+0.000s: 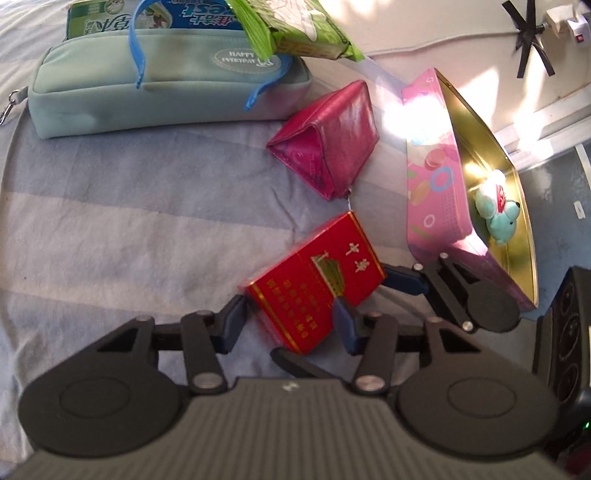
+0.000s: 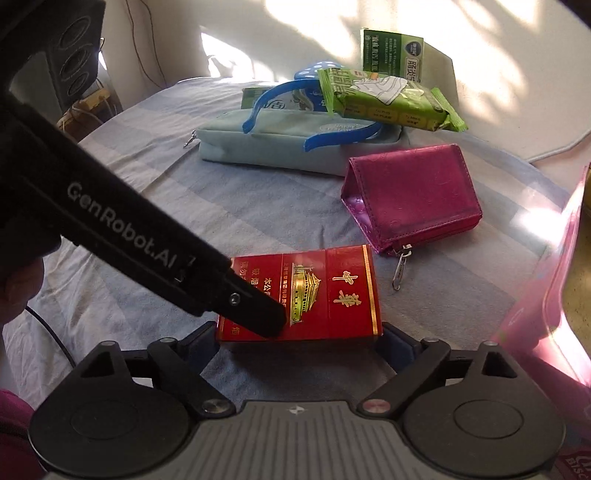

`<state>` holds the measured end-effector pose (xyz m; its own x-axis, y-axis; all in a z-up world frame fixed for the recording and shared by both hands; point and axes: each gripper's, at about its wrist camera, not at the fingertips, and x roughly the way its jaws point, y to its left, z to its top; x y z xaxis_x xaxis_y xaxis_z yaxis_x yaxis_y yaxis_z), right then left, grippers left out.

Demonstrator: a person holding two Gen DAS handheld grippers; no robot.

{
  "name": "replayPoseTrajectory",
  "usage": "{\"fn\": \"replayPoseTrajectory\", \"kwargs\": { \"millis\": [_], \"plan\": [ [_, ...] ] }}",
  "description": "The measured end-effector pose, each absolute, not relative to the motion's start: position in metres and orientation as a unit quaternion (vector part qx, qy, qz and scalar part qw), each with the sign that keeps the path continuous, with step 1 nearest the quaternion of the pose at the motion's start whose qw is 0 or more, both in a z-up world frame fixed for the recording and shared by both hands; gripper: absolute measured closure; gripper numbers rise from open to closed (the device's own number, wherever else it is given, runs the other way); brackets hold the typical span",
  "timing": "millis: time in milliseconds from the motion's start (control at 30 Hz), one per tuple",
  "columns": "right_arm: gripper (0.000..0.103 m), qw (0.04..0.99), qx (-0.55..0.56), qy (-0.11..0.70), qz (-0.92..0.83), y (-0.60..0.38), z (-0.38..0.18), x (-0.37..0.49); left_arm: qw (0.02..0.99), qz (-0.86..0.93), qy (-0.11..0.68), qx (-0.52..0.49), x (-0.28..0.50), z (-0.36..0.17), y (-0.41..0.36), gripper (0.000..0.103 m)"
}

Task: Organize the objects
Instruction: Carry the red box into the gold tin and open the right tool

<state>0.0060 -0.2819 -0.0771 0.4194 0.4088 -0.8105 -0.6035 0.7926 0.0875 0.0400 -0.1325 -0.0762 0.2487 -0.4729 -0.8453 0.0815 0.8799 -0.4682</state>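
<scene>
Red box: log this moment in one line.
left gripper: shut on red box | right gripper: open, fingers either side of it | pink tin: open, plush toy inside

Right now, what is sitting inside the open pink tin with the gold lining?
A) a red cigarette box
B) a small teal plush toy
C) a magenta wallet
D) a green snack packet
B: in the left wrist view a small teal plush toy lies on the gold floor of the pink tin, while the red box, magenta wallet and green packet are all outside it.
</scene>
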Motion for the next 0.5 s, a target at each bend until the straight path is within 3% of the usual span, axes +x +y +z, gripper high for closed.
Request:
{"fn": "replayPoseTrajectory", "kwargs": {
  "millis": [167, 500],
  "plan": [
    [0.013, 0.836, -0.117, 0.433, 0.317, -0.287, -0.074, 0.003, 0.779, -0.16, 0.579, -0.178, 0.033, -0.07, -0.135, 0.054],
    [0.013, 0.879, -0.165, 0.324, 0.307, -0.321, -0.038, -0.018, 0.813, -0.185, 0.532, -0.149, 0.024, -0.023, -0.168, 0.054]
  ]
}}
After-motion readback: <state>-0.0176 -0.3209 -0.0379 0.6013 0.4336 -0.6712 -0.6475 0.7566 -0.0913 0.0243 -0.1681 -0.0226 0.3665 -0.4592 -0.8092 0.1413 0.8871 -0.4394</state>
